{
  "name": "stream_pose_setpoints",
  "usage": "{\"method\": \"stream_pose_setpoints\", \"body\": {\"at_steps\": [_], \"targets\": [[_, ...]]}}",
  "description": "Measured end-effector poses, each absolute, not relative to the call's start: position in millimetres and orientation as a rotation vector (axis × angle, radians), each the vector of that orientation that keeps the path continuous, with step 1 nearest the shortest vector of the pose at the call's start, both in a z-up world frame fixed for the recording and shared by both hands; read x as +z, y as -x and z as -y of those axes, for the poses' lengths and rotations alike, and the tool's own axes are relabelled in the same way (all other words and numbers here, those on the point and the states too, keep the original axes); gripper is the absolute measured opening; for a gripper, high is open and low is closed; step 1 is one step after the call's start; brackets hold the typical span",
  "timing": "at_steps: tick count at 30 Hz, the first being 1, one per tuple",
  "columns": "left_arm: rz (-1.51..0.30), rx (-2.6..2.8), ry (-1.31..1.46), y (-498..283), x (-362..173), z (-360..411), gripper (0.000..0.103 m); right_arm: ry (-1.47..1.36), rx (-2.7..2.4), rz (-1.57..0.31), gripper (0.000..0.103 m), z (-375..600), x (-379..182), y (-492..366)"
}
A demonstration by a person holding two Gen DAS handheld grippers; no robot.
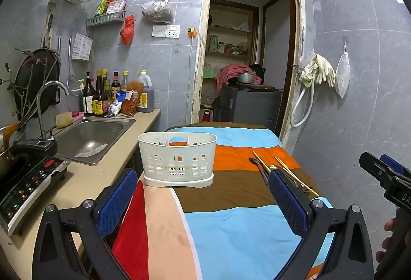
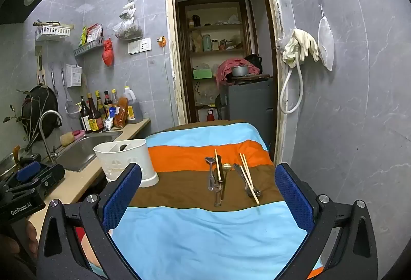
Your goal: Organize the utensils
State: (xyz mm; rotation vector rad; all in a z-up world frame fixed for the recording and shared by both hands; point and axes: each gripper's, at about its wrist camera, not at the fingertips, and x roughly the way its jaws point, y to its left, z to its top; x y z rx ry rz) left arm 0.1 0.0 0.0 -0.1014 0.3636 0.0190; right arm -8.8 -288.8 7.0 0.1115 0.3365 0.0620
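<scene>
Utensils: spoons and chopsticks (image 2: 232,177) are laid on the striped cloth (image 2: 205,236), long axes pointing away from the grippers.
Holder: a white caddy (image 1: 177,160) is stood to their left, well apart.
Right gripper (image 2: 208,203): spread wide, nothing grasped; utensils lie just ahead, judged nearer this hand.
Left gripper (image 1: 203,203): spread wide, empty, faced toward the caddy.

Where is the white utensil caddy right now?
The white utensil caddy stands at the left edge of the striped cloth, beside the sink counter, with the loose utensils lying to its right.
</scene>
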Motion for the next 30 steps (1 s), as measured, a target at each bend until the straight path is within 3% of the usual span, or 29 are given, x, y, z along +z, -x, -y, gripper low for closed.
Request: {"method": "stream_pose_setpoints", "body": {"at_steps": [30], "targets": [[-0.369,0.019,0.101,0.1,0.2,0.1,0.103,-0.118,0.065,-0.341,0.102,289.4,3.0,0.3]]}}
